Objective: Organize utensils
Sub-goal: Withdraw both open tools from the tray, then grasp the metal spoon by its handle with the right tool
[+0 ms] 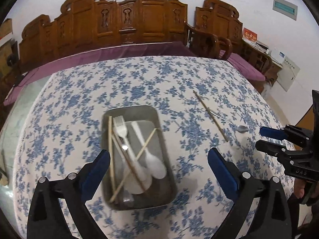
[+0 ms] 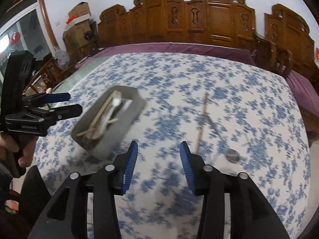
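Observation:
A metal tray (image 1: pixel 165 139) (image 2: pixel 131 111) on the floral tablecloth holds chopsticks (image 1: pixel 110 155), a white fork (image 1: pixel 120 131) and white spoons (image 1: pixel 155 167). My left gripper (image 1: pixel 159 159) is open and empty, hovering over the tray's near half. A single chopstick (image 1: pixel 211 116) (image 2: pixel 201 129) and a metal spoon (image 1: pixel 242 128) (image 2: pixel 232 155) lie on the cloth right of the tray. My right gripper (image 2: pixel 158 149) is open and empty, above the cloth between tray and chopstick. It also shows in the left wrist view (image 1: pixel 263 137).
A carved wooden bench with a purple cushion (image 1: pixel 123 49) (image 2: pixel 179 47) stands behind the table. The table's glass edge (image 1: pixel 12 123) shows uncovered at the left. Boxes and clutter (image 2: pixel 77 25) sit at the far left.

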Tool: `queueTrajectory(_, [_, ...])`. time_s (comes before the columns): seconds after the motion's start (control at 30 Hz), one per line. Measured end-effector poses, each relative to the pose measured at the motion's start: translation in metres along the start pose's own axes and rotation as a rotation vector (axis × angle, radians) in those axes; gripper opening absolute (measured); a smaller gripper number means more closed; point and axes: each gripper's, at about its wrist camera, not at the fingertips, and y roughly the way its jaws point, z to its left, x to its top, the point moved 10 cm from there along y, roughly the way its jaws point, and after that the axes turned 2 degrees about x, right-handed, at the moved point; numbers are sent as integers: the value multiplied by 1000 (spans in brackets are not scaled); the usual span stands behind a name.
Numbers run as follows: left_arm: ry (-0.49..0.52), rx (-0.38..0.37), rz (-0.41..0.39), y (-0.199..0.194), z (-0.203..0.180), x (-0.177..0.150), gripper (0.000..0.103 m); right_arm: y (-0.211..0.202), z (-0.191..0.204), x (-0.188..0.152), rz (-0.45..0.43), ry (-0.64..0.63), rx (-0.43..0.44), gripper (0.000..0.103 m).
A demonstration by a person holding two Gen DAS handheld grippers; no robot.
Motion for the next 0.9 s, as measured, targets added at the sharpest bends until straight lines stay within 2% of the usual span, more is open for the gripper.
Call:
queueTrajectory(0.37, [36,-30,44,35,-46,3,95,27,-93,-22,118,-10,-102,48])
queueTrajectory(0.6, [61,-39,60,49,-67,7,95,62,-126,-25,203,-5,-112,48])
queueTrajectory(0.9, [86,-57,95,66,-92,3,95,89,-151,-40,277,114,-115,48])
